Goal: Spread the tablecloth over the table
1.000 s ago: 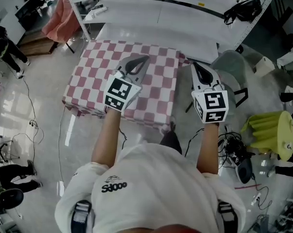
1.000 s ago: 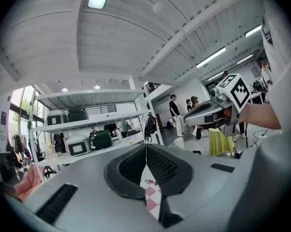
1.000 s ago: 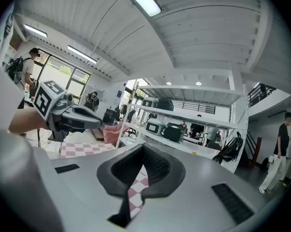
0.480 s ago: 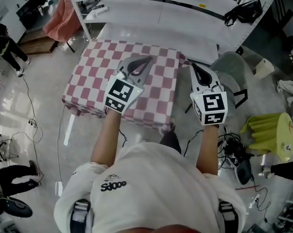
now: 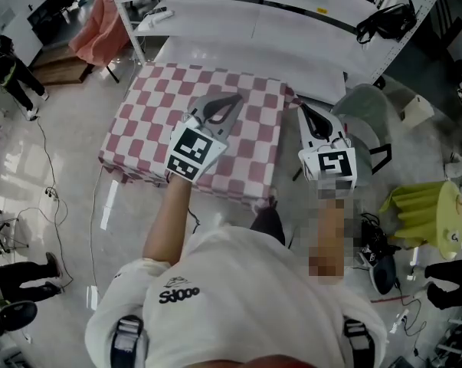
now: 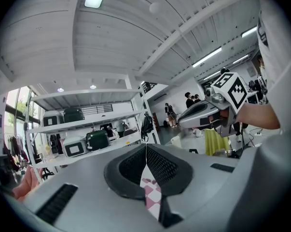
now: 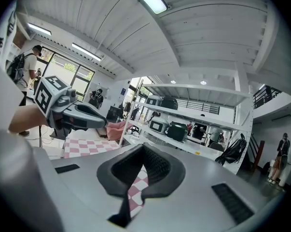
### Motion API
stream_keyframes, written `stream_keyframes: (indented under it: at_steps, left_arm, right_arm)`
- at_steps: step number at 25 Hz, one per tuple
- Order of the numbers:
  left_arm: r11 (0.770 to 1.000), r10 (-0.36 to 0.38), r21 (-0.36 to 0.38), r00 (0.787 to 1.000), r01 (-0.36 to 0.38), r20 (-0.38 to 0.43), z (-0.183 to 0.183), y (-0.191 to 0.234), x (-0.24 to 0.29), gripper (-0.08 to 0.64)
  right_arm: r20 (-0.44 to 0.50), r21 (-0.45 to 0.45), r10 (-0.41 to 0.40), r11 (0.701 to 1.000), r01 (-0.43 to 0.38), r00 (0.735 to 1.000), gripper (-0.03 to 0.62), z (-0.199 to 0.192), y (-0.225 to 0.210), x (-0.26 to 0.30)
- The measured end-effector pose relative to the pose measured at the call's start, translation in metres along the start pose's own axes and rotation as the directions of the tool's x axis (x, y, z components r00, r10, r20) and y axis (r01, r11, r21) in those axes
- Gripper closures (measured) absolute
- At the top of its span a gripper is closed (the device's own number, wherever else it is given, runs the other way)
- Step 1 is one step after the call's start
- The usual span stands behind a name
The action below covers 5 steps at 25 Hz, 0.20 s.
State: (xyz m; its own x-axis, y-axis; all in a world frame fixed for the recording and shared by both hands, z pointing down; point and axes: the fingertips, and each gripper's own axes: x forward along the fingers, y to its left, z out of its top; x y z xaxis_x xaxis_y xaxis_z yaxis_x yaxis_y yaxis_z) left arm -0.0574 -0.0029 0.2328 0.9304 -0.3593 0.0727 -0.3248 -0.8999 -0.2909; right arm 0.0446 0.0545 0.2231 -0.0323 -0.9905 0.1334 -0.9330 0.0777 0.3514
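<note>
Pink-and-white checked tablecloth (image 5: 150,121) is already lying flat on the bench, thin soft fabric with the edges hanging down. Left hand-held gripper (image 5: 234,98) looks clamped on a pinch of it mid-cloth, probably tugging out slack. Right hand-held gripper (image 5: 303,107) nips the right edge, I'd guess to even the overhang.

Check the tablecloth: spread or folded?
Spread: the checkered tablecloth lies opened out flat, with its near and left borders hanging down.

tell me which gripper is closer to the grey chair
Right. The right gripper sits next to the grey chair, just past the tablecloth edge; the left gripper is over the cloth's middle, farther away.
</note>
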Motion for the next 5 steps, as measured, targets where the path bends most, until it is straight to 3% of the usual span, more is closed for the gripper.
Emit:
stream_keyframes:
  at_steps: [5]
  left_arm:
    - [1.0, -0.001, -0.008, 1.0, 0.001, -0.005, -0.0057, 0.0015, -0.0007, 0.532]
  right_arm:
    - [-0.005, -0.002, 0.008, 1.0, -0.008, 1.0, 0.571, -0.0023, 0.0033, 0.0028]
